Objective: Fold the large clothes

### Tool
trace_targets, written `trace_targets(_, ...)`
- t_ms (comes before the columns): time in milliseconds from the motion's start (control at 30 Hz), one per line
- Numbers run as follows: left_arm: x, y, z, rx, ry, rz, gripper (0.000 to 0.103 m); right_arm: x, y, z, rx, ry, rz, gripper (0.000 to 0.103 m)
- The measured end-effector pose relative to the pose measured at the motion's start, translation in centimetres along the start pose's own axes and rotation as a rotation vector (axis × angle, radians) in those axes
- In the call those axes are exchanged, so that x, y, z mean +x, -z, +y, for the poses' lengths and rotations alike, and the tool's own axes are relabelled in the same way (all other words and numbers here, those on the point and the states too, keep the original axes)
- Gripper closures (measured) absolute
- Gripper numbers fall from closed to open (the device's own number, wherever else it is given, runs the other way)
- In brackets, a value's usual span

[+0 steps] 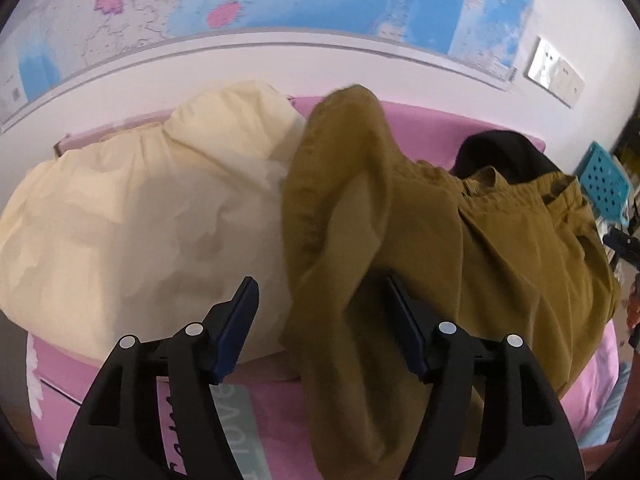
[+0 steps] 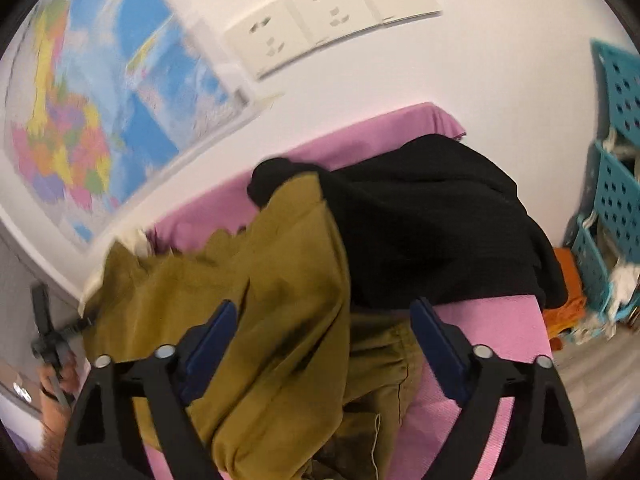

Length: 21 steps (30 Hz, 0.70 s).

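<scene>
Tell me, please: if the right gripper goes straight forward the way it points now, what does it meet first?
Most likely the olive-brown trousers: the right gripper is open and their cloth already fills the gap between its fingers. The black garment lies just beyond; depth is unclear.

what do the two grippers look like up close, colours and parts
The left gripper and the right gripper look alike: glossy black plastic arms with triangular cut-outs, round silver pins at the pivots, and flat dark navy blue pads on the fingers. No cables, labels or sleeves show.
</scene>
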<state>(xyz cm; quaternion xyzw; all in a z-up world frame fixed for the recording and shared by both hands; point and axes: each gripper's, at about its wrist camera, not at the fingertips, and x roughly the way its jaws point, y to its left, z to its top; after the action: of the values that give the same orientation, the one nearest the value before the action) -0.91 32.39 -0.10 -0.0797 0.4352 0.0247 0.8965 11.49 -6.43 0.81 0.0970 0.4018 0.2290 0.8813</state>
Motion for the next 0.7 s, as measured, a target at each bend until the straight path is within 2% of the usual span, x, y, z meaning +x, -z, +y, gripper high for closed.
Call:
trace_targets(33, 0.1, 0.2, -0.2, -0.001, 0.007, 0.002, 0.048, 0.6, 0.3, 0.3, -0.010, -0.011, 0.023, 0.038)
trace_targets(67, 0.3, 0.3, -0.1, -0.006, 0.028, 0.007, 0.057, 1.6, 0.7, 0.5, -0.017, -0.020, 0.071, 0.080)
trace_targets(100, 0.3, 0.4, 0.0, -0.010, 0.041, 0.005, 0.065, 2.0, 0.9, 0.3, -0.012, -0.015, 0.089, 0.102)
trace_targets(133, 0.3, 0.5, 0.6, -0.034, 0.018, -0.003, 0.079, 1.8, 1.2, -0.1, 0.010, -0.019, 0.084, 0.100)
trace_targets(167, 0.2, 0.5, 1.0, -0.051, 0.039, 0.001, 0.082, 0.7, 1.2, -0.9, 0.046, -0.055, 0.041, 0.101)
trace_targets(233, 0.3, 0.6, 2.1, -0.092, 0.083, 0.001, 0.082, -1.5, 1.3, -2.1, 0.101, -0.095, -0.033, 0.101)
trace_targets(267, 0.4, 0.7, 2.3, -0.102, 0.097, 0.005, 0.082, -1.8, 1.5, -2.7, 0.124, -0.111, -0.041, 0.101)
trace_targets(300, 0.6, 0.7, 2.4, -0.105, 0.100, 0.011, 0.081, -1.2, 1.9, -2.7, 0.132, -0.084, -0.019, 0.101)
trace_targets(333, 0.7, 0.7, 2.3, -0.102, 0.089, 0.013, 0.076, -0.4, 2.3, -2.6, 0.119, -0.038, 0.021, 0.099)
trace_targets(367, 0.6, 0.9, 2.2, -0.097, 0.082, 0.010, 0.072, 0.2, 2.6, -2.5, 0.109, -0.017, 0.047, 0.092)
trace_targets(400, 0.3, 1.0, 1.9, -0.085, 0.073, 0.003, 0.068, 0.3, 3.0, -2.4, 0.110, -0.025, 0.065, 0.088)
trace_targets(433, 0.0, 1.2, 1.7, -0.076, 0.076, -0.002, 0.057, -0.3, 3.5, -2.5, 0.124, -0.043, 0.052, 0.069)
trace_targets(467, -0.8, 1.8, 1.5, -0.066, 0.091, -0.015, 0.049, -1.0, 3.8, -2.5, 0.127, -0.057, 0.030, 0.041)
trace_targets(500, -1.3, 2.2, 1.5, -0.057, 0.107, -0.028, 0.046, -2.4, 4.5, -2.4, 0.117, -0.074, -0.019, 0.034)
trace_targets(567, -2.6, 3.6, 1.6, -0.047, 0.141, -0.045, 0.033, -4.0, 6.0, -2.0, 0.073, -0.070, -0.059, 0.033)
trace_targets(633, -3.9, 5.0, 1.7, -0.037, 0.184, -0.066, 0.030, -5.1, 8.0, -0.8, 0.014, -0.049, -0.057, 0.034)
trace_targets(700, -4.9, 6.7, 1.5, -0.012, 0.218, -0.077, 0.021, -5.3, 9.8, 0.5, -0.053, 0.002, -0.035, 0.037)
